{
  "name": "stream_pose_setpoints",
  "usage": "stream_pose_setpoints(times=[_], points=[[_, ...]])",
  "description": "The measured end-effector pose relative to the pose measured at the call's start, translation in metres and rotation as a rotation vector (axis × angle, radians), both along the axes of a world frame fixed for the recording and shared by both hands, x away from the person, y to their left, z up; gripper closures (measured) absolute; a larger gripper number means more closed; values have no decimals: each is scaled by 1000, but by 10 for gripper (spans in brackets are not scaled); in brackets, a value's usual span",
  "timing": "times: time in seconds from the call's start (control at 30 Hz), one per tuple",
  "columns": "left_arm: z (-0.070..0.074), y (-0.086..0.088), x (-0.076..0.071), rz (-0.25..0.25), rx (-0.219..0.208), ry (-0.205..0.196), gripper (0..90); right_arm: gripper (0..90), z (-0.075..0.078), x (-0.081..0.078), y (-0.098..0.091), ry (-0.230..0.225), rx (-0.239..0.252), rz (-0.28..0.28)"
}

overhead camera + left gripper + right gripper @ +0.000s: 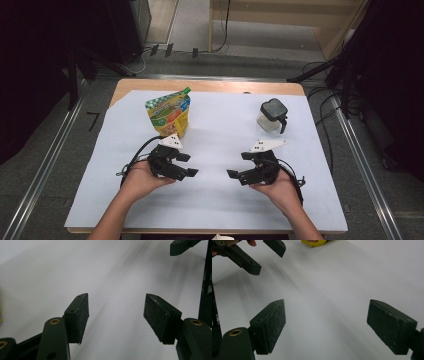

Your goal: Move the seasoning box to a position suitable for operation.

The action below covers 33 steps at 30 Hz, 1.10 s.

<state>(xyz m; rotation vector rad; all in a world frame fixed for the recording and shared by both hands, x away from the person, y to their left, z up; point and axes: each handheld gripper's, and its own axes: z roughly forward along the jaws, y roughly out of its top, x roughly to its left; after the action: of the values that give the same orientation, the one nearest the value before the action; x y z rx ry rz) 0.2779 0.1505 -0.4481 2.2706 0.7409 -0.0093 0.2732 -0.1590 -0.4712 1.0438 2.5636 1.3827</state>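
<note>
Wooden table [210,85] covered by white sheet [220,200]. Colourful pouch [170,114] stands near far left corner; clear jar [271,117] with dark lid near far right corner.

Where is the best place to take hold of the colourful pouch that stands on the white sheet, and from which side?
Probably the flat upper body of the pouch, below its corner spout. It stands upright, so the open left claw, nearest to it, could come level from the front and pinch its front and back faces.

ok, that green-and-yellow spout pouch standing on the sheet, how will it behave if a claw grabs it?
The spout pouch looks like soft film, so it will probably give under the pads rather than stay stiff. It stands upright and tall on a narrow base, so a sideways push likely tips it. Its glossy print may be slippery.
</note>
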Motion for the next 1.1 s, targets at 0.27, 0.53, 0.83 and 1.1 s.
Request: stream_pose_setpoints(times=[0.27,0.53,0.83,1.1], points=[[5,5,3,16,-31,3,369,138,1,1,-3,-9,3,-17],[7,7,2,31,-30,5,370,132,2,4,-3,-9,-2,-22],[8,9,3,31,-21,0,376,194,4,5,-10,-15,13,-27],[9,9,4,29,-29,4,373,255,8,7,-17,-27,0,-44]])
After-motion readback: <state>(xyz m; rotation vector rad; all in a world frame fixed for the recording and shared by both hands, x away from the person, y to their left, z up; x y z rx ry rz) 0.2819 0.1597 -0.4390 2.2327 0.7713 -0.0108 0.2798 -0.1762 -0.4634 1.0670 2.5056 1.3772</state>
